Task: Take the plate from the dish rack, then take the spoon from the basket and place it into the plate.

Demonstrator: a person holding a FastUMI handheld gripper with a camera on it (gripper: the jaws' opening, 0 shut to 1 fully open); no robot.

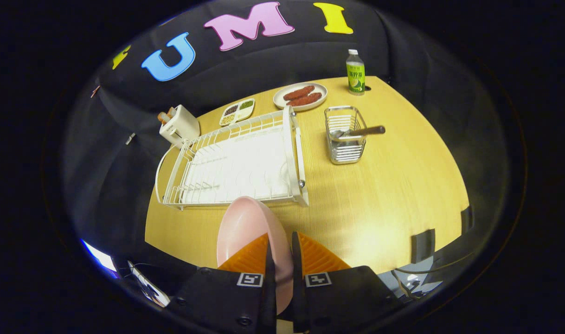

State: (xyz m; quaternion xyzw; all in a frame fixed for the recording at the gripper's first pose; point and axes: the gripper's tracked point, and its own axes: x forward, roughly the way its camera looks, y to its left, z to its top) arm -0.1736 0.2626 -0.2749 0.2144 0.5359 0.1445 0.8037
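Plate's out of the rack already: you've got it pinched on edge between the two orange fingers, gripper pressed together on its rim, so it's standing upright just this side of the dish rack and held over the table.

Going left to right: white toaster way off at the back corner, then the white dish rack, which looks empty now, then your plate, then open wood table, then the wire basket with the spoon lying across its top, handle poking out to the right.

For this step I'd swing the plate right and set it flat on that bare patch between rack and basket, close enough that the spoon trip is short. Lower it gently and tip it down before you let go. Released while it's still on edge, it'll probably roll or clatter.

Looks-wise it's a pale pink, smooth, shallow round plate, glossy, likely slippery, so don't loosen early.
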